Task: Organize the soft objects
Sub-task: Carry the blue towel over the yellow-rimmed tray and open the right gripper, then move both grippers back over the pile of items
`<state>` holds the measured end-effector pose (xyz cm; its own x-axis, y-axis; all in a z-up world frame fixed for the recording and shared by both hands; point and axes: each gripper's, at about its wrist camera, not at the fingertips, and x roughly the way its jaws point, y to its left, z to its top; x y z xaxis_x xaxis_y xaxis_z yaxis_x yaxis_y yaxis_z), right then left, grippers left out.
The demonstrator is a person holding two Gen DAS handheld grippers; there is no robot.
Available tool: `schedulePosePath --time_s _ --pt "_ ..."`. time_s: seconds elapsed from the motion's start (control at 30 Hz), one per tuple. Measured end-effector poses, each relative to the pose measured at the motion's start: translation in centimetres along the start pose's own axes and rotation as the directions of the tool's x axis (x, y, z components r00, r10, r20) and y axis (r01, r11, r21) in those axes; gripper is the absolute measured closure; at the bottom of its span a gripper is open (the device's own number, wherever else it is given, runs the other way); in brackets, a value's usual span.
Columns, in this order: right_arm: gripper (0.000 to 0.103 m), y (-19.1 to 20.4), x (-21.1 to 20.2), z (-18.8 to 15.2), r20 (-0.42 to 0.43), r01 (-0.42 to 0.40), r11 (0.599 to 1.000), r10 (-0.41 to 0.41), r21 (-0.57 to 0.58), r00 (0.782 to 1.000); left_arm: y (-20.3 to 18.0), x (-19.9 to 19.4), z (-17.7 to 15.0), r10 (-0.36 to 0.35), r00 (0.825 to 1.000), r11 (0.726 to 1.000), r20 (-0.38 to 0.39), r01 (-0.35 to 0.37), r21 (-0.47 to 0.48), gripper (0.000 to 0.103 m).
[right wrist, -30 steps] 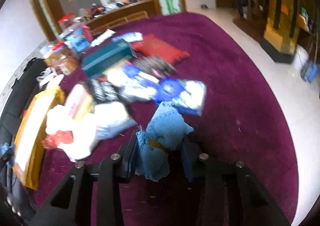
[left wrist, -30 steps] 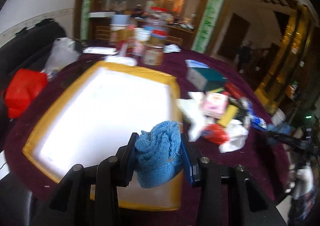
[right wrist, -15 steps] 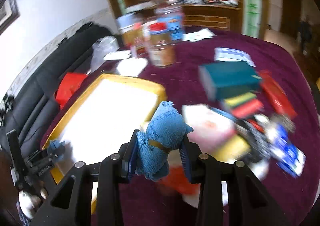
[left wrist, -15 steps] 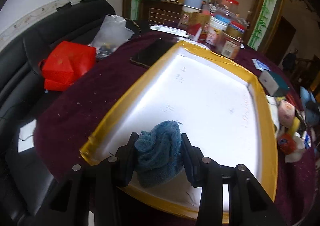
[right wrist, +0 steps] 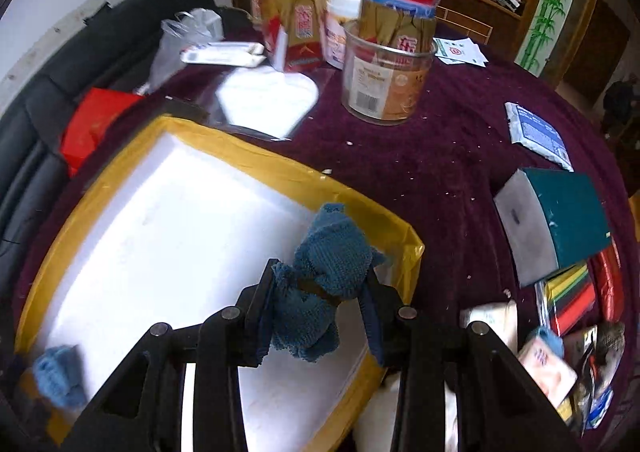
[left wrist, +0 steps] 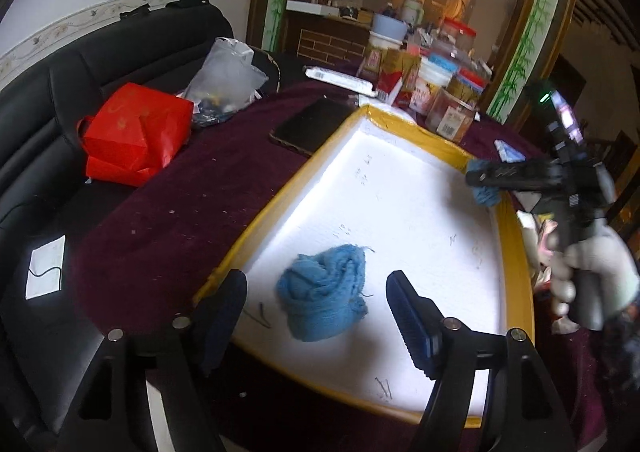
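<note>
Blue knit cloth (left wrist: 323,291) | on tray (left wrist: 516,252) | loose between just-opened left claw (left wrist: 316,316)

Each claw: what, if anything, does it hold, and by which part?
Left claw: nothing; its blue cloth lies released in the tray. Right claw: a banded blue cloth bundle, gripped at its lower half.

The white floor of the yellow-rimmed tray (left wrist: 400,212) is left largely open, broken only by a blue knitted bundle (left wrist: 324,292) toward 6 o'clock. Passage at 12 o'clock is blocked by upright jars and boxes (right wrist: 388,64). At 3 o'clock, the tablecloth is crowded by a teal box (right wrist: 568,212) and loose packets (right wrist: 560,352).
</note>
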<state>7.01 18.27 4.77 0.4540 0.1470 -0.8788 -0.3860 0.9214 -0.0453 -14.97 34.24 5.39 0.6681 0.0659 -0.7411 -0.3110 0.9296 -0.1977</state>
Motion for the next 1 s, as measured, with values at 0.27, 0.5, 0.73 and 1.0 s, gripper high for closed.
schedulePosePath --time_s 0.27,0.5,0.73,1.0 --pt "0.029 -0.3 0.1 0.3 0.011 0.052 0.998 -0.052 0.03 0.999 2.0 -2.1 0.3 -0.028 0.999 0.998 0.046 0.03 -0.059 0.026" --pt "0.029 -3.2 -4.7 0.3 0.11 0.03 0.996 -0.039 0.084 0.993 2.3 -3.7 0.3 -0.039 0.995 0.995 0.097 0.048 -0.087 0.026" --pt "0.016 -11.0 -13.7 -4.2 0.274 0.008 0.983 -0.059 0.184 0.96 -0.2 -5.3 -0.1 -0.083 0.99 0.995 0.118 0.089 -0.043 0.019" --pt "0.013 -23.2 -15.9 -15.8 0.251 0.058 0.919 -0.166 0.389 0.954 -8.6 -6.1 -1.7 -0.276 0.96 0.954 0.052 0.266 0.139 0.011"
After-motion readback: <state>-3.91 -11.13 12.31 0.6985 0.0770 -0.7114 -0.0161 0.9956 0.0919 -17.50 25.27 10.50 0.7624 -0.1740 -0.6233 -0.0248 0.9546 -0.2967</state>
